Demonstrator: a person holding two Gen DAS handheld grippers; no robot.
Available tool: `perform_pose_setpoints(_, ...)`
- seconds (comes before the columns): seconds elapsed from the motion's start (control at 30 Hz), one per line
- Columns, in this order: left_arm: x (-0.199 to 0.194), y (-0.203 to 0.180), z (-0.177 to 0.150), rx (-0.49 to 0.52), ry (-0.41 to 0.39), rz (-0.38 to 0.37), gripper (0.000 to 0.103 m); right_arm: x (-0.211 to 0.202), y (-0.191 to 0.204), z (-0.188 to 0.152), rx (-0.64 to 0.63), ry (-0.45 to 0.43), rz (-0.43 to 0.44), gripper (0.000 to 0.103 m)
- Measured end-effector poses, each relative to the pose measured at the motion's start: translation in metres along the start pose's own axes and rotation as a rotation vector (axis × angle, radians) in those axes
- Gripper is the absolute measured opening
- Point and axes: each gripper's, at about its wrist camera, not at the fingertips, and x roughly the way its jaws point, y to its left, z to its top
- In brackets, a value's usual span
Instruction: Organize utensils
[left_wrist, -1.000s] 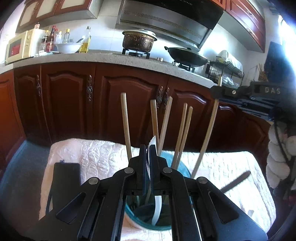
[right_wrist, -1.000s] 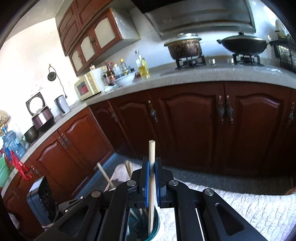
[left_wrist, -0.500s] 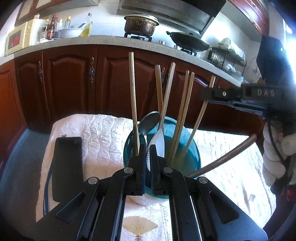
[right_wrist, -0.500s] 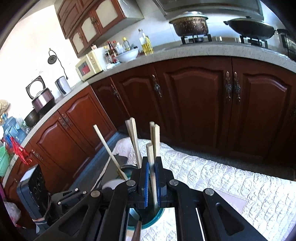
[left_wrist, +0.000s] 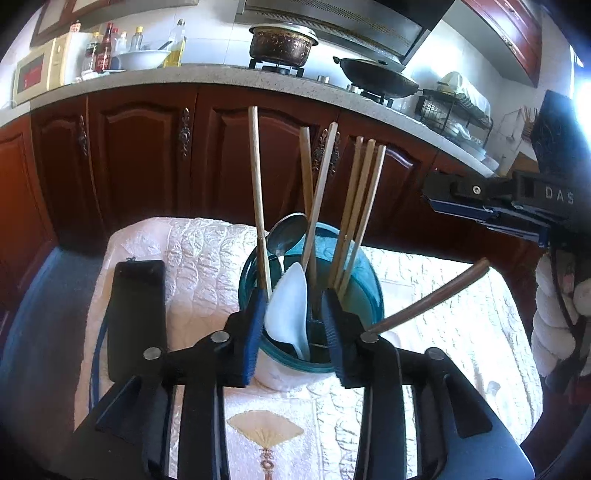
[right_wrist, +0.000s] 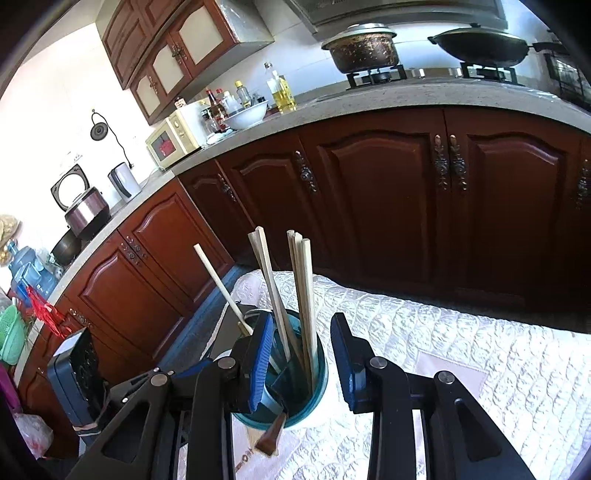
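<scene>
Both grippers hang just above the teal cup (left_wrist: 364, 295), which serves as the landmark. Left gripper (left_wrist: 295, 321): its jaws are opening, blue pads apart on either side of a white plastic spoon (left_wrist: 290, 299) that stands in the cup between them; the pads do not press on it. Right gripper (right_wrist: 301, 354): its jaws are also opening, with the cup and its pale chopsticks (right_wrist: 306, 295) seen through the gap and nothing pinched.

Counted from the left wrist view, the cup holds seven pale wooden chopsticks (left_wrist: 258, 206): one alone at its left side, two crossing in the middle, three bunched at its right, and the seventh hidden from there. The right wrist view confirms seven. One metal spoon (left_wrist: 288, 232) leans at the cup's far rim, the one white spoon stands at its near side, and one dark brown stick-like handle (left_wrist: 432, 295) slants out over the cup's right rim. What else sits deep inside is too dark to tell.

Under the cup lies a white quilted cloth (left_wrist: 207, 251) with a fan motif on its near part. Left of the cup, on the cloth, lies one flat black object (left_wrist: 136, 317). Beyond the cup run dark red cabinet doors (left_wrist: 140, 155) beneath a speckled stone counter (left_wrist: 207, 75). On the counter stand a lidded pot (left_wrist: 282, 42), a wok (left_wrist: 376, 74), a white bowl (left_wrist: 140, 59), several bottles and a yellow microwave (left_wrist: 35, 75). A person's white-gloved hand (left_wrist: 557, 306) carries the right gripper, well to the cup's right.
</scene>
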Motion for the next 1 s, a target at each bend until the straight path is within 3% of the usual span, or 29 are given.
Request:
perform_pose_setpoints(0.2,-0.019,-0.009,0.002,-0.008,0.006,0.035,0.045,-0.036,0.012,-0.010,-0.007,-0.053,-0.027,0.033)
perform_pose_setpoints(0.5,-0.045,-0.024,-0.002,-0.015,-0.012,0.102,0.047,-0.089,0.040,-0.039,-0.019,-0.139,-0.080,0.038)
perform_pose_setpoints(0.8,-0.062,-0.035,-0.008,-0.005,-0.025,0.149,0.047,-0.086,0.069,-0.076,-0.036,-0.145,-0.169,0.042)
perform_pose_setpoints(1.0,-0.073,-0.038,-0.009,0.012,-0.044,0.181,0.047,-0.075,0.075,-0.084,-0.048,-0.128,-0.215,0.044)
